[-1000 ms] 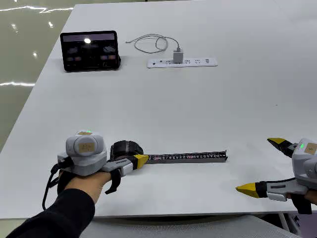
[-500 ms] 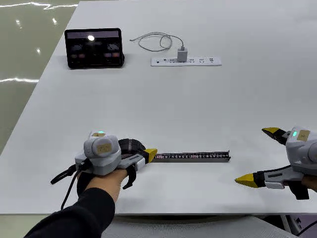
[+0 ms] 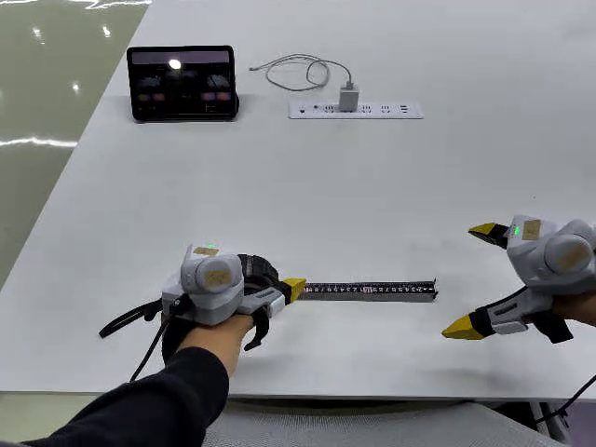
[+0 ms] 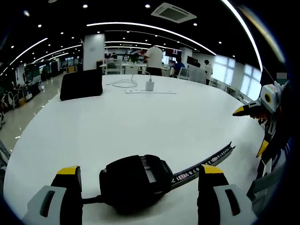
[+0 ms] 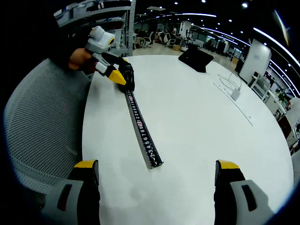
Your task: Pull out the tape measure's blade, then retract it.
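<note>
1. The tape measure case (image 3: pixel 253 277) sits on the white table (image 3: pixel 372 186) near its front edge. In the head view the left gripper's body covers part of it.
2. The blade (image 3: pixel 368 291) lies flat on the table, drawn out rightward from the case. Its markings are too small to read in the head view.
3. The left gripper (image 4: pixel 139 171) is wide open. Its jaws straddle the case, with a gap showing on each side in its own view. Its far jaw is hidden in the head view.
4. The right gripper (image 3: pixel 472 278) is spread wide and holds nothing. It is clear of the blade's tip, and the hand holding it is cut off at the frame edge.
5. At the table's far side stand a tablet (image 3: pixel 182 82) and a power strip (image 3: pixel 356 110).
</note>
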The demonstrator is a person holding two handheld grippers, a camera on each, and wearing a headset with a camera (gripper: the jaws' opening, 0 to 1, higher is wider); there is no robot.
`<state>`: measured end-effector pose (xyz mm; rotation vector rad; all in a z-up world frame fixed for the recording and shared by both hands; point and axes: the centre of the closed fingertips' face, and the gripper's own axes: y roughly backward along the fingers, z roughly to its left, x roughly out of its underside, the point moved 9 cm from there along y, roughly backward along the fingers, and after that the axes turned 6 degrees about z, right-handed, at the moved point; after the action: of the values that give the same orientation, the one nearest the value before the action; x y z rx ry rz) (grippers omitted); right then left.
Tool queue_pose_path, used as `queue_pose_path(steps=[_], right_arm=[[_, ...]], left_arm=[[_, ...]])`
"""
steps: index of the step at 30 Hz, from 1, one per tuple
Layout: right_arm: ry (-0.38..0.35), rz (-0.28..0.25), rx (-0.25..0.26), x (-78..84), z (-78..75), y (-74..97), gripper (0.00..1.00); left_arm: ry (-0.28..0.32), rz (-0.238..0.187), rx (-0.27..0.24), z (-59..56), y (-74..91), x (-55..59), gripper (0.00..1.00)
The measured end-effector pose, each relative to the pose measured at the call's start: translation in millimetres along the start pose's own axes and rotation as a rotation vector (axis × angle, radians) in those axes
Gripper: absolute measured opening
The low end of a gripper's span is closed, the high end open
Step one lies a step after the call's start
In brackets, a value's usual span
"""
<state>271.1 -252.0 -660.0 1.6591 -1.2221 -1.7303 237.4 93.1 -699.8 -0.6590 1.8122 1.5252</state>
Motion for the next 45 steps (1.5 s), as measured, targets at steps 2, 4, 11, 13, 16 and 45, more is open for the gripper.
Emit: queue_pose_path(steps=[2, 4, 11, 13, 16, 45], right_arm=[[0.026, 0.024, -0.020, -1.2, -3.0, -2.6, 0.98], [0.049, 0.042, -0.043, -1.8, -4.9, -6.3, 0.97], [0.128, 0.115, -0.119, -3.6, -8.5, -22.7, 0.89], [0.153, 0.131, -0.134, -2.6, -9.7, -27.3, 0.87], [0.202, 0.170, -0.174, 1.6, -11.0, -37.8, 0.82], [0.226, 0.238, -0.253, 3.8, -16.4, -63.5, 0.16]], left_arm=[[0.008, -0.001, 0.004, 0.4, -0.2, -0.3, 1.00], [0.010, 0.000, 0.005, 0.0, -0.1, -0.3, 1.00], [-0.016, 0.026, 0.012, -1.4, -2.8, 4.0, 1.00], [-0.017, 0.034, 0.015, -2.5, -3.0, 4.7, 1.00], [-0.041, 0.046, 0.026, -6.0, -4.2, 6.5, 1.00], [-0.007, -0.022, 0.038, -3.9, -4.3, 3.0, 1.00]])
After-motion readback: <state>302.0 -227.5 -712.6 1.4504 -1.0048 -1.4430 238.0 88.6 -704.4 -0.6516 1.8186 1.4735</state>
